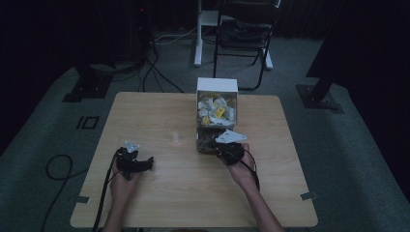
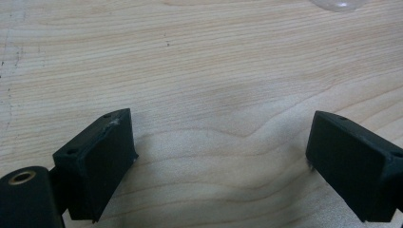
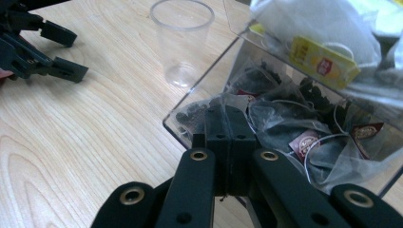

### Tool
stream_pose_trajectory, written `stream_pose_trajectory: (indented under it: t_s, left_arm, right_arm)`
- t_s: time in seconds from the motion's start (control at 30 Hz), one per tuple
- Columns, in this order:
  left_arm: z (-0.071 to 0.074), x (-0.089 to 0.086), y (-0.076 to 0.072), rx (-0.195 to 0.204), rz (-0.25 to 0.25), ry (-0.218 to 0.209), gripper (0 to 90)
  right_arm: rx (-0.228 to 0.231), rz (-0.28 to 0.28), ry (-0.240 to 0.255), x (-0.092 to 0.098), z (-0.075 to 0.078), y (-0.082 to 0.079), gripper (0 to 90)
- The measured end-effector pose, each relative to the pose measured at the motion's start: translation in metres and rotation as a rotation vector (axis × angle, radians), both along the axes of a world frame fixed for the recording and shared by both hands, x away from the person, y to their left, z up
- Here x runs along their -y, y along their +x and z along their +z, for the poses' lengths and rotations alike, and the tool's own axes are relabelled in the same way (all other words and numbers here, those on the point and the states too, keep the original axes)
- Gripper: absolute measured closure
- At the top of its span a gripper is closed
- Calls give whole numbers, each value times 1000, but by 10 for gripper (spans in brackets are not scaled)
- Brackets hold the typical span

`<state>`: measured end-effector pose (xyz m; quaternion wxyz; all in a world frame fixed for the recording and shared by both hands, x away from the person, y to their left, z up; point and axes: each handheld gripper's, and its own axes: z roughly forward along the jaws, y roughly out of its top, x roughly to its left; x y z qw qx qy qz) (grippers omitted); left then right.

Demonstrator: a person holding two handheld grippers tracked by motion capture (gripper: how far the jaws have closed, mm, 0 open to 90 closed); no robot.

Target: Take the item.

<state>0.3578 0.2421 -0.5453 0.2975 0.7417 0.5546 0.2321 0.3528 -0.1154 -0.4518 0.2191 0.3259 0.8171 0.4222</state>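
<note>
**Right tongs pinched at the mouth of the tea-bag box**

A dim room with dark curtains, a chair (image 1: 244, 29) beyond, and a pale wooden surface (image 1: 159, 193) in the middle of it. Toward the far edge of that surface stands the box (image 1: 216, 113), a clear dispenser with a white top, stacked with tea bags.

The step in hand looks like drawing one bag out of the box's low opening. The right tongs (image 1: 223, 143) are pressed to the near foot of the box, jaws clenched together. In the right gripper view those tongs (image 3: 230, 124) meet right at the clear lip of the box, among dark tea bags (image 3: 266, 114); they seem to pinch a bag's edge or string, but I cannot tell for sure. The left tongs (image 1: 143, 162) rest well to the left of the box, spread wide and idle.

Next, I judge, comes a slow pull away from the box, checking that a single bag follows, then a carry to the cup (image 1: 177, 138), which stands just left of the box.

The high view gives the whole layout and the full stack. The right gripper view gives the cup (image 3: 182, 40) clearly, the box's contents and the yellow tag (image 3: 323, 59). The left gripper view gives the left tongs (image 2: 221, 156) released over bare wood.
</note>
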Motion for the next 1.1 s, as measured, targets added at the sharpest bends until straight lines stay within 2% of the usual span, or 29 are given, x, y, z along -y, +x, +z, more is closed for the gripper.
stream_pose_trajectory:
  t_s: [1.1]
  left_arm:
    - [0,0,0,-2,-1,0,97]
  right_arm:
    - [25,60,10,-25,18,-3,900]
